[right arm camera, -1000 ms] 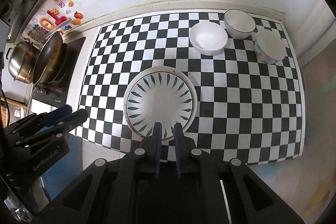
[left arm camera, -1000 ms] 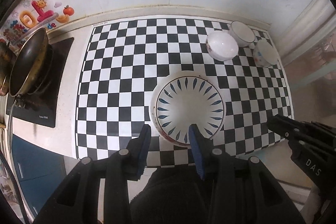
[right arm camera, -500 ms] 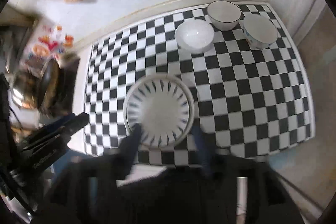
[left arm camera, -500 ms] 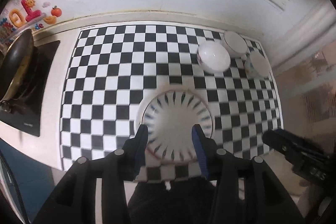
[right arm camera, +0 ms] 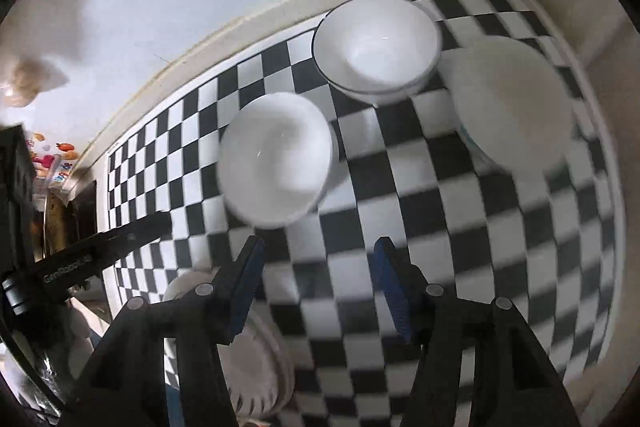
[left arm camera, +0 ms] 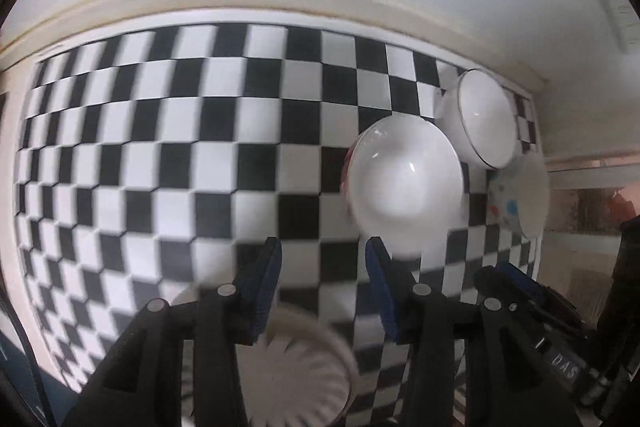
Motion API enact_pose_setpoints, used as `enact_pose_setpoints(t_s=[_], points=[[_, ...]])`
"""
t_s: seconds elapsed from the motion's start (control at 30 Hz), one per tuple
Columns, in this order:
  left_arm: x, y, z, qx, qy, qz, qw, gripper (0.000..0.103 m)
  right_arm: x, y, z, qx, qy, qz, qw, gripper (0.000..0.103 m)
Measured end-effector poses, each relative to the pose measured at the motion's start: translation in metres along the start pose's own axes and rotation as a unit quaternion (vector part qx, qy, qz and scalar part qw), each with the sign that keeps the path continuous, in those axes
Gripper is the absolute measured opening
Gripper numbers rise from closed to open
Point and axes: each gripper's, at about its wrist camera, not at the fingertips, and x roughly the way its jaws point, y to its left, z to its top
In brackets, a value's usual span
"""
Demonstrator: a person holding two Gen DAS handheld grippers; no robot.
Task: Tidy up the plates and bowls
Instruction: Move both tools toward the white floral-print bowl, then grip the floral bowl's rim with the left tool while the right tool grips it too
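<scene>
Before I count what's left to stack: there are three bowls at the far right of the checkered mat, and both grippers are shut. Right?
Not quite. The three bowls are there on the checkered mat, but both grippers are open: the right gripper in the right wrist view, the left gripper in the left wrist view, nothing between the fingers.

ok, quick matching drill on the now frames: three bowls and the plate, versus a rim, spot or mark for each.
1 back bowl
2 middle bowl
3 right bowl
4 plate

a dark petal marks
b thin dark rim line
c nearest the mat's right edge
d plain white, just ahead of the left gripper

Pairs: 1-b, 2-d, 3-c, 4-a
</scene>
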Motion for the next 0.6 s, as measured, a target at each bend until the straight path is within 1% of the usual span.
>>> enact_pose_setpoints(t_s=[0.17, 0.2, 0.23, 0.3, 0.37, 0.4, 0.47, 0.5, 0.53, 0.57, 0.6], points=[[0.049, -0.015, 0.03, 0.006, 0.034, 0.003, 0.9994, 0.041, 0.044, -0.012, 0.043, -0.007, 0.025, -0.002, 1.0, 0.056], [0.056, -0.016, 0.033, 0.003, 0.038, 0.0, 0.9993, 0.041, 0.051, -0.012, 0.05, -0.01, 0.031, 0.0, 0.999, 0.053], [0.061, -0.017, 0.036, 0.001, 0.039, 0.0, 0.9992, 0.041, 0.057, -0.013, 0.053, -0.012, 0.036, 0.0, 0.999, 0.052], [0.068, -0.02, 0.04, 0.003, 0.038, 0.011, 0.9992, 0.041, 0.071, -0.013, 0.063, -0.02, 0.047, -0.003, 0.999, 0.051], [0.074, -0.022, 0.042, 0.007, 0.037, 0.018, 0.9991, 0.041, 0.079, -0.012, 0.065, -0.027, 0.053, -0.008, 0.998, 0.049], [0.075, -0.023, 0.042, 0.006, 0.038, 0.02, 0.9991, 0.041, 0.084, -0.011, 0.067, -0.031, 0.058, -0.009, 0.998, 0.04], [0.078, -0.024, 0.042, 0.005, 0.036, 0.018, 0.9992, 0.041, 0.089, -0.012, 0.068, -0.034, 0.064, -0.007, 0.997, 0.032], [0.079, -0.025, 0.042, 0.006, 0.035, 0.019, 0.9992, 0.038, 0.093, -0.012, 0.07, -0.035, 0.067, -0.006, 0.997, 0.027], [0.08, -0.026, 0.04, 0.007, 0.034, 0.02, 0.9992, 0.028, 0.094, -0.011, 0.071, -0.036, 0.066, -0.005, 0.997, 0.024], [0.082, -0.027, 0.039, 0.008, 0.037, 0.017, 0.9991, 0.022, 0.096, -0.01, 0.071, -0.038, 0.067, -0.005, 0.997, 0.018], [0.082, -0.029, 0.039, 0.009, 0.038, 0.013, 0.9991, 0.02, 0.097, -0.009, 0.071, -0.04, 0.068, -0.004, 0.997, 0.011]])
